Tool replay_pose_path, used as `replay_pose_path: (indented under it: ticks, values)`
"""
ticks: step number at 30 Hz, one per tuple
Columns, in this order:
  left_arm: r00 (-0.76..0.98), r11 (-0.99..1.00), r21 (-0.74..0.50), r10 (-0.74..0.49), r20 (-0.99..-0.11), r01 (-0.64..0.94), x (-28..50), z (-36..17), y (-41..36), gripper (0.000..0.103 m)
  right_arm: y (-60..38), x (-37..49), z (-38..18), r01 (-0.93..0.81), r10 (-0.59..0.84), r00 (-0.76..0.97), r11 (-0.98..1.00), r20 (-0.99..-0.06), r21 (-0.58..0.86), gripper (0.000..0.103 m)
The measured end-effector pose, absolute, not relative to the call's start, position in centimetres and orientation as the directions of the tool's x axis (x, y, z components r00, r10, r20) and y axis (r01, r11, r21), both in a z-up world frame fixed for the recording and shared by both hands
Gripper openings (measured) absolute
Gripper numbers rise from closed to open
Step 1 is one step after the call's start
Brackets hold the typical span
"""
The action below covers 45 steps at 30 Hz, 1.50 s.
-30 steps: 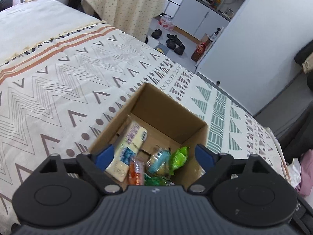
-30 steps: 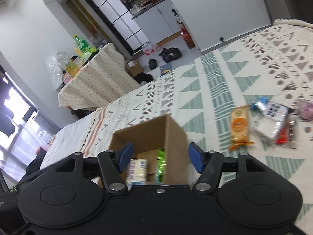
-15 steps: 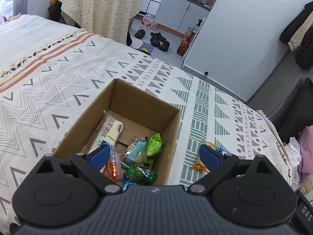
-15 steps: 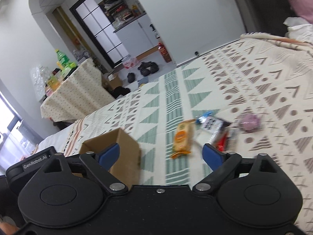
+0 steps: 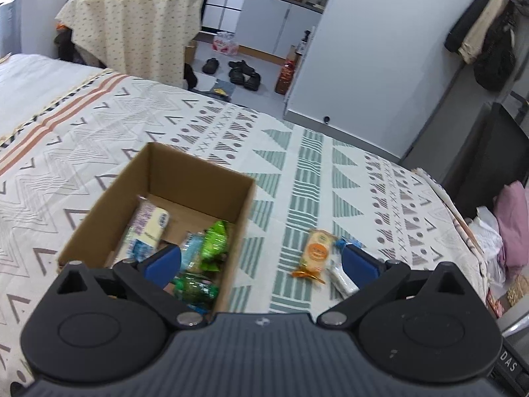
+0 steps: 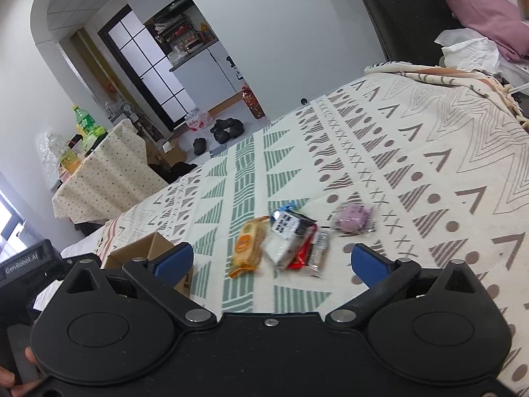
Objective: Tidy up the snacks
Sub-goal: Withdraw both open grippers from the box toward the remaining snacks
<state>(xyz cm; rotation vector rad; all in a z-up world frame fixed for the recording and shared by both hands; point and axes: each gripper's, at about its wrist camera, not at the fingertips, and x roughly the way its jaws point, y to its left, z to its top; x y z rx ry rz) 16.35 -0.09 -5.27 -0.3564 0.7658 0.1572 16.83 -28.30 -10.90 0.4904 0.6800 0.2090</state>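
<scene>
An open cardboard box (image 5: 198, 178) stands on the patterned bedspread and holds several snack packs, among them a pale yellow pack (image 5: 150, 228) and a green pack (image 5: 215, 243). Its corner shows in the right wrist view (image 6: 145, 251). To its right lie an orange pack (image 5: 315, 253) (image 6: 248, 244), a black-and-white pack (image 6: 289, 225), a red pack (image 6: 302, 253) and a purple pack (image 6: 352, 218). My left gripper (image 5: 261, 261) is open and empty over the box's right wall. My right gripper (image 6: 271, 259) is open and empty above the loose packs.
The bedspread (image 6: 413, 152) stretches far on all sides. Beyond the bed are a cloth-covered table with bottles (image 6: 99, 172), shoes on the floor (image 5: 243, 72) and a white wall (image 5: 380, 49). Pink bedding (image 5: 512, 221) and a black headboard are at the right.
Both grippers swung right, away from the box toward the loose packs. The right gripper's jaws opened wider. The box slid left in both views.
</scene>
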Motion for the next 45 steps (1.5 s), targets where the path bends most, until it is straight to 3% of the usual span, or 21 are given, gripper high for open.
replay_pose_path:
  ticks: [16,22,35,45]
  values:
    - [0.658,0.934,-0.262,-0.040,-0.752,-0.242,19.0,-8.1,-4.8,0.103,-31.2,18.0,-14.4,0.058,0.342,0.740,0.825,-0.579,0.562,0.102]
    - [0.645,0.944,-0.235,-0.032,-0.764,-0.231,20.8,-9.3,-6.0,0.103,-32.4,19.6,-15.9,0.105,0.348,0.734,0.791,-0.583,0.603,0.089]
    - [0.629,0.950,-0.219,-0.033,-0.777,-0.222,24.7,-12.6,-7.1,0.100,-33.0,22.4,-18.2,0.157,0.321,0.730,0.780,-0.603,0.606,0.085]
    - [0.611,0.956,-0.206,-0.038,-0.790,-0.207,27.8,-14.9,-8.2,0.083,-33.4,25.1,-19.8,0.203,0.300,0.731,0.762,-0.613,0.615,0.083]
